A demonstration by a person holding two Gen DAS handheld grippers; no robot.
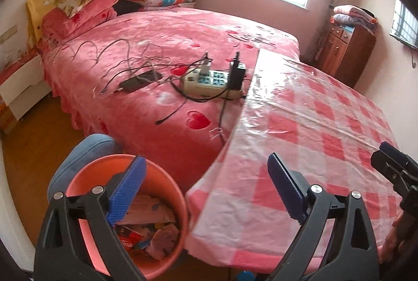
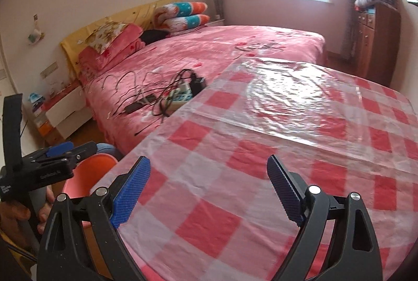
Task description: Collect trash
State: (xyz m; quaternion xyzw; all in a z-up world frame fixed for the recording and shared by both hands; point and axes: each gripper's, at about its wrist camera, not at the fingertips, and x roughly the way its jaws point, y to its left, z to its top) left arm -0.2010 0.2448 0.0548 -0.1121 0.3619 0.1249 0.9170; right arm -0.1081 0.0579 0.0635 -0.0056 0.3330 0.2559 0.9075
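An orange bin stands on the floor at the table's left corner, holding crumpled wrappers and paper. My left gripper hangs above the bin and the table edge, open, with nothing between its blue pads. Over the checked tablecloth my right gripper is also open and empty. No loose trash shows on the cloth. The right gripper's tip pokes in at the right edge of the left wrist view. The right wrist view shows the left gripper side-on above the bin, held by a hand.
A bed with a pink cover lies behind the table, with a power strip and tangled cables on it. A blue cushion sits by the bin. A white nightstand stands left, a wooden cabinet right.
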